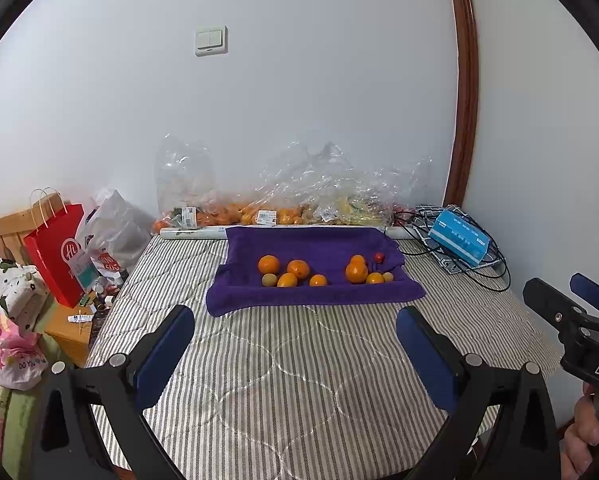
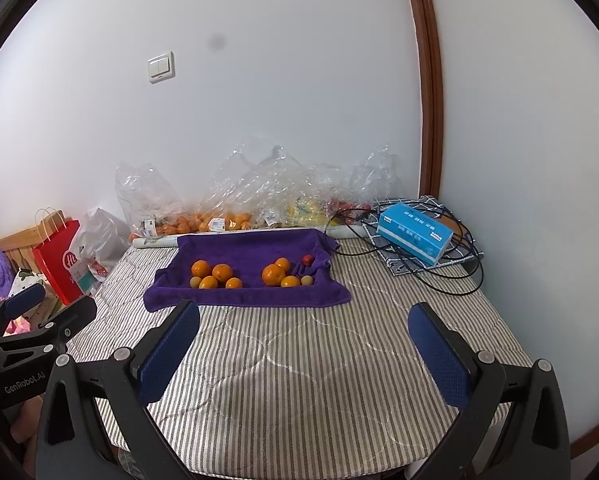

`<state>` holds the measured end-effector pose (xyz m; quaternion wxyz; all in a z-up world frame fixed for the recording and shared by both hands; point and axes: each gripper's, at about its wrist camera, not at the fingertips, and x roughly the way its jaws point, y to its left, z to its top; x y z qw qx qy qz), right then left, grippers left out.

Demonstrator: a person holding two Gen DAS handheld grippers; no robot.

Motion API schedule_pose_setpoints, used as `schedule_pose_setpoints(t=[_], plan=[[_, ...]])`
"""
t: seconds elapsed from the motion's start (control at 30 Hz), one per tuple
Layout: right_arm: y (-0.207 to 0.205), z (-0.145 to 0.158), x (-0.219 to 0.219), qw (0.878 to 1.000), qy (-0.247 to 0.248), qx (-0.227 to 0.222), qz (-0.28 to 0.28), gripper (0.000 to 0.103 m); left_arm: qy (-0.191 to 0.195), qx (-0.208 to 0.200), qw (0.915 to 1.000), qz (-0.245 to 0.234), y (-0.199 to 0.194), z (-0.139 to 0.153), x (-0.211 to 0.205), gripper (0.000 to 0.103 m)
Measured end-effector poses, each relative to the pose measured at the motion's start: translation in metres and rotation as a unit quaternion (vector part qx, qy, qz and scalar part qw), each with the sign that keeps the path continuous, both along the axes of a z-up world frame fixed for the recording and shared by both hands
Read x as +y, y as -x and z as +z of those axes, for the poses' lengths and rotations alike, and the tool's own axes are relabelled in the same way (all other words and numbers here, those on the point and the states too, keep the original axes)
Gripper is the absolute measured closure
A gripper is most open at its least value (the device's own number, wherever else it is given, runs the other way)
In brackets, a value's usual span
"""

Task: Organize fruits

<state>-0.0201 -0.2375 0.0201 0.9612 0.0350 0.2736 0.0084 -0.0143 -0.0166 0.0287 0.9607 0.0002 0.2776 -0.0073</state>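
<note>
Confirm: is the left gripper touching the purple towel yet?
Apart. The left wrist view shows the open left gripper short of the purple towel, bare striped mattress between them.

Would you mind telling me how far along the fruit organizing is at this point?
Done: fruit already lies on the purple towel in two clusters, a left group and a right group with a small red fruit. In hand: nothing; the left gripper and right gripper are both open and empty, short of the towel. Left: more fruit sits in the plastic bags by the wall.
</note>
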Motion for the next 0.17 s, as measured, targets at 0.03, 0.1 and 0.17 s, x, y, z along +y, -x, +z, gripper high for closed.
schedule_pose_setpoints(t=[0.03,0.1,0.17], plan=[[0.0000,0.0000,0.0000,1.000,0.000,0.000,0.000,0.001,0.000,0.000,1.0000,0.000,0.0007,-0.0003,-0.0004,0.001],[-0.0006,-0.0004,0.0005,1.000,-0.001,0.000,0.001,0.001,-0.001,-0.002,1.0000,0.001,0.0010,0.0002,0.0011,0.001],[-0.0007,-0.0007,0.0015,1.000,0.000,0.000,0.002,0.001,0.000,-0.003,1.0000,0.001,0.0017,0.0000,0.0026,0.001]])
